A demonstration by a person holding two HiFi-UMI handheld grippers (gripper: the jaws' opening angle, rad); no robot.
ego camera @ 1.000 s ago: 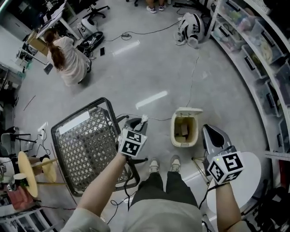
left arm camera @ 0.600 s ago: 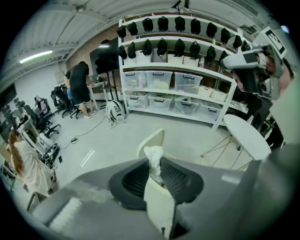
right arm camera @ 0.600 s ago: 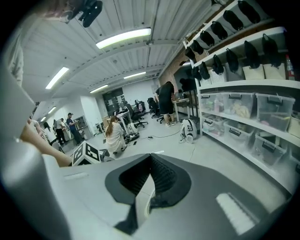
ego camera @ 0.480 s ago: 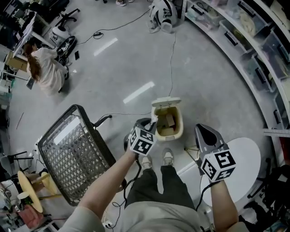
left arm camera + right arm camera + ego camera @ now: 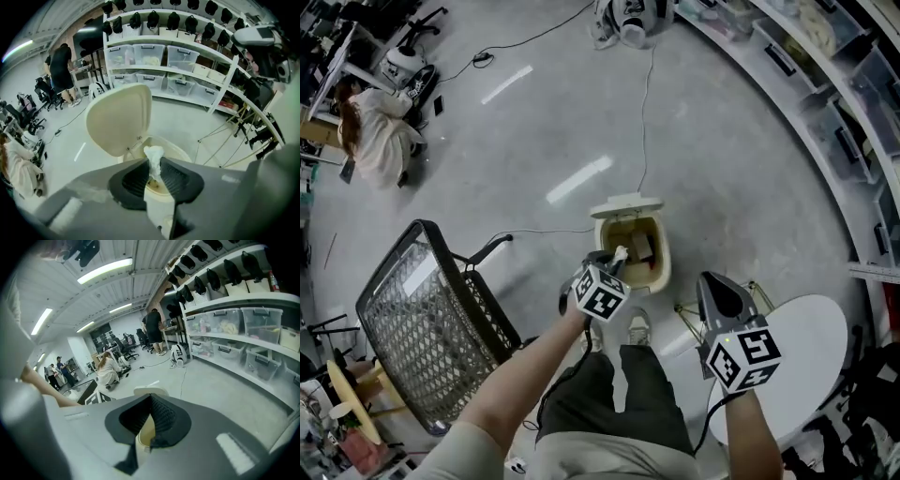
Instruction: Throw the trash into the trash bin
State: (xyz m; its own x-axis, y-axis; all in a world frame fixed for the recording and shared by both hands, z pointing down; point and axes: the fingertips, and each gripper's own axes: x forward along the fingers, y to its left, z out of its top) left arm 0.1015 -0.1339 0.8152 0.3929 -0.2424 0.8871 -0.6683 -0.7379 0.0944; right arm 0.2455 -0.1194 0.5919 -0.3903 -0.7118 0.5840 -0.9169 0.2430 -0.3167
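Note:
A cream pedal trash bin [image 5: 657, 273] stands on the floor with its lid [image 5: 624, 203] flipped up and some scraps inside. My left gripper [image 5: 616, 260] hangs over the near rim of its mouth, shut on a crumpled white tissue [image 5: 621, 252]. In the left gripper view the tissue [image 5: 153, 153] sticks up between the dark pads, with the raised lid [image 5: 119, 117] and the bin's rim [image 5: 183, 151] just beyond. My right gripper [image 5: 706, 278] is to the right of the bin, jaws together and holding nothing; its own view shows the bin's lid [image 5: 151, 391] past the closed tips.
A black mesh chair [image 5: 420, 319] lies tipped over to the left. A round white table [image 5: 811, 347] is under my right arm, with thin metal legs [image 5: 759, 291] beside the bin. A cable [image 5: 644, 122] runs across the floor. A person [image 5: 373, 131] sits far left. Shelves [image 5: 825, 84] curve along the right.
Both grippers have come down and toward the bin. The left one carried the tissue from beside the chair to above the bin's opening.

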